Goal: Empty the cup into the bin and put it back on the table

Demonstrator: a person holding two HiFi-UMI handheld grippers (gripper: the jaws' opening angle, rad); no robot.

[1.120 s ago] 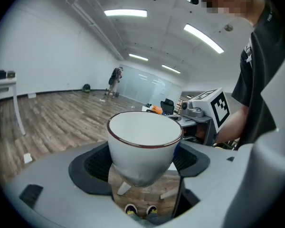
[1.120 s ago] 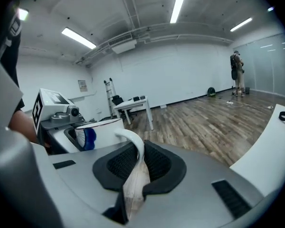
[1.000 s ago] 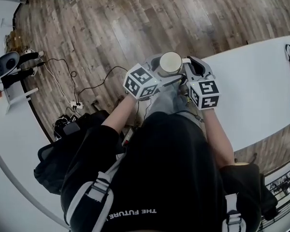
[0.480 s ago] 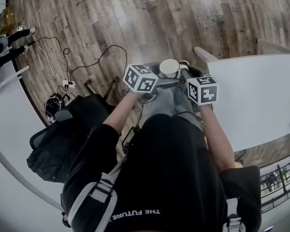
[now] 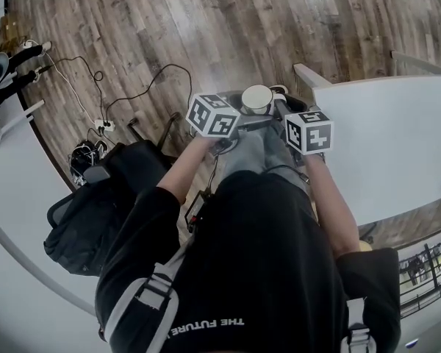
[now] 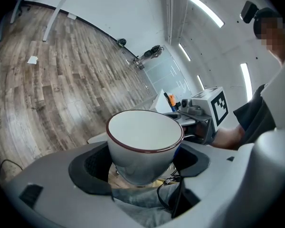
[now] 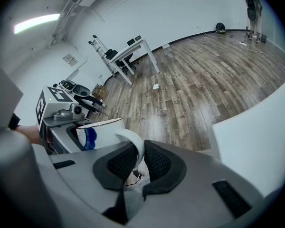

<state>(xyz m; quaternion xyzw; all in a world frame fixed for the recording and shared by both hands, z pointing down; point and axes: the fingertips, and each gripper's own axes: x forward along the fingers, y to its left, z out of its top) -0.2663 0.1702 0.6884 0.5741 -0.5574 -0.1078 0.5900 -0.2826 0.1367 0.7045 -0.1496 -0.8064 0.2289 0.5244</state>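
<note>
In the head view the cup [image 5: 256,99] sits upright, mouth up, in front of the person's body, held in the air over the wooden floor [image 5: 206,28] just off the corner of the white table [image 5: 386,145]. The left gripper [image 5: 239,113] meets it from one side and the right gripper [image 5: 282,110] from the other. A black bag [image 5: 88,226] and cables [image 5: 132,94] lie on the floor to the left. No bin can be made out here.

In the left gripper view the left gripper [image 6: 143,164] has its jaws clamped on the lower body of the cup [image 6: 145,134], one pad on each flank. The inside shows plain white under a dark red rim, and nothing can be seen in it. The right gripper [image 6: 195,127] reaches in from behind.

In the right gripper view the right gripper [image 7: 138,161] has its jaws nearly together, pinching the curved white handle [image 7: 133,144]. The cup [image 7: 102,133], with a blue mark on its wall, stands just beyond, against the left gripper [image 7: 61,109]. The table [image 7: 256,137] edge rises at the right.

The cup looks like glazed ceramic: stiff, fairly weighty for its size, smooth enough to slip, and likely to chip or break if dropped. The handle alone would probably let it swing, so the clamp across the body seems the steadier hold for tipping and setting down
</note>
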